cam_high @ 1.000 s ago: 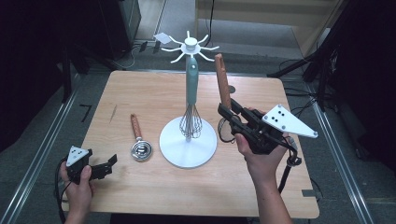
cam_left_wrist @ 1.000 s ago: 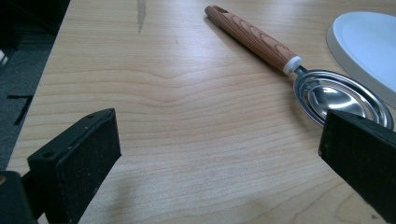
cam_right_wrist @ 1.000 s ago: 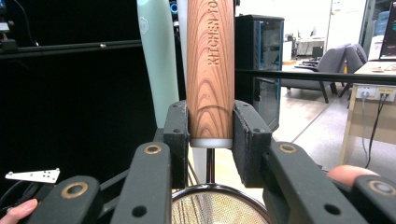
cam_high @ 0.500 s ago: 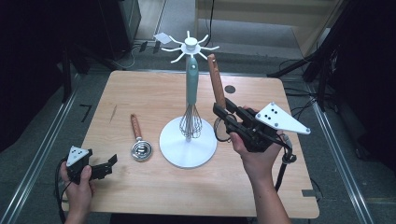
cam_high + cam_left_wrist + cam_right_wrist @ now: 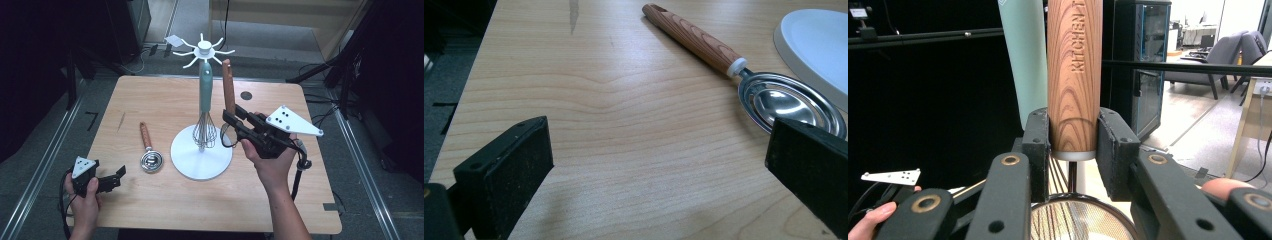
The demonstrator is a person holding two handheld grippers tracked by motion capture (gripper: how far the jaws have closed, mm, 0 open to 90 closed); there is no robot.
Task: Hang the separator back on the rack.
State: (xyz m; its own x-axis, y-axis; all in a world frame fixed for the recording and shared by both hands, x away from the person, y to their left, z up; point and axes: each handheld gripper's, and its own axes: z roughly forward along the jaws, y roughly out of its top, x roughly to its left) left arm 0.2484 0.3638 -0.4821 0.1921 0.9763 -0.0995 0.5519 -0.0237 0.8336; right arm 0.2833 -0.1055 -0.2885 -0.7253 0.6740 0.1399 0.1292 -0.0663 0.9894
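A white utensil stand [image 5: 200, 160] with a teal pole [image 5: 205, 90] and white hooks [image 5: 202, 48] rises mid-table, a wire whisk [image 5: 204, 131] hanging against the pole. My right gripper [image 5: 231, 117] is shut on a wooden-handled utensil [image 5: 228, 87] held upright just right of the pole. In the right gripper view the pads [image 5: 1035, 145] clamp the handle [image 5: 1074, 75] near its lower end, a round metal ring [image 5: 1080, 220] below and the pole [image 5: 1023, 60] behind. My left gripper [image 5: 117, 176] rests open at the table's near left corner. A wooden-handled metal spoon [image 5: 147, 150] lies ahead of it.
In the left gripper view the spoon [image 5: 774, 100] lies just beyond the right jaw and the stand's base [image 5: 819, 45] is at far right. A black round mark [image 5: 246, 95] sits at the table's back right. Dark floor with rails flanks the table.
My right gripper has shifted a little left toward the stand's pole, carrying the wooden-handled utensil more upright. The left gripper and the spoon have not moved.
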